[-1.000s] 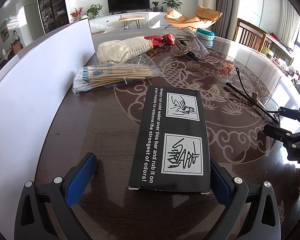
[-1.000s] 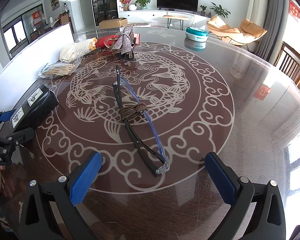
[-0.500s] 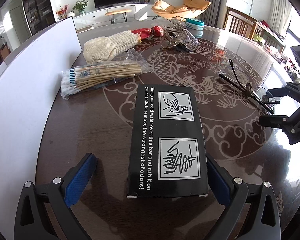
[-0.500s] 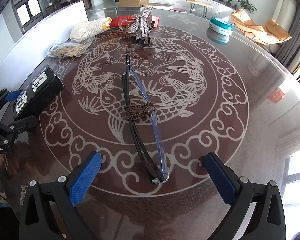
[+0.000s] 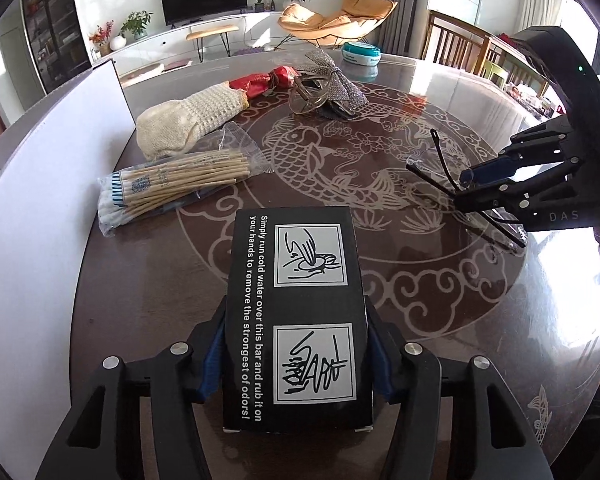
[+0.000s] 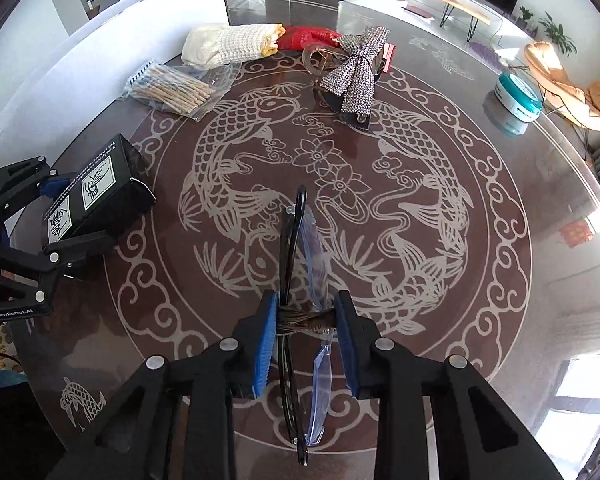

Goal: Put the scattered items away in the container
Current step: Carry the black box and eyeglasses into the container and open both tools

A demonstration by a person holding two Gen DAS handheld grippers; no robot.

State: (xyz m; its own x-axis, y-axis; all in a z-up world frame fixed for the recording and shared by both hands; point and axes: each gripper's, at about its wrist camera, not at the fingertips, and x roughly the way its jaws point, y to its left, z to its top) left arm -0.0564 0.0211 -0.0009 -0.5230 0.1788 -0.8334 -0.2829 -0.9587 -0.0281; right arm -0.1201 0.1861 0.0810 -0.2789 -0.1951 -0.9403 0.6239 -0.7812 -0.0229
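Both tongs have just been closing, each on an item. Left gripper point(image 5: 296, 364) now pinches the near end of the black box point(image 5: 298, 312), pads pressed to its long sides, where a second ago they stood spread around it; box sits near the table's point(image 5: 440, 340) left edge. Right gripper point(image 6: 305, 344) has clamped the folded glasses point(image 6: 296, 264) at the brown band, mid-table. Both grasps look made, so lifting comes next. Further off, untouched: bag of sticks point(image 5: 172, 184), knit cloth point(image 5: 188, 120), sparkly bow point(image 5: 332, 84). White wall point(image 5: 28, 184) along the left edge, likely the container.
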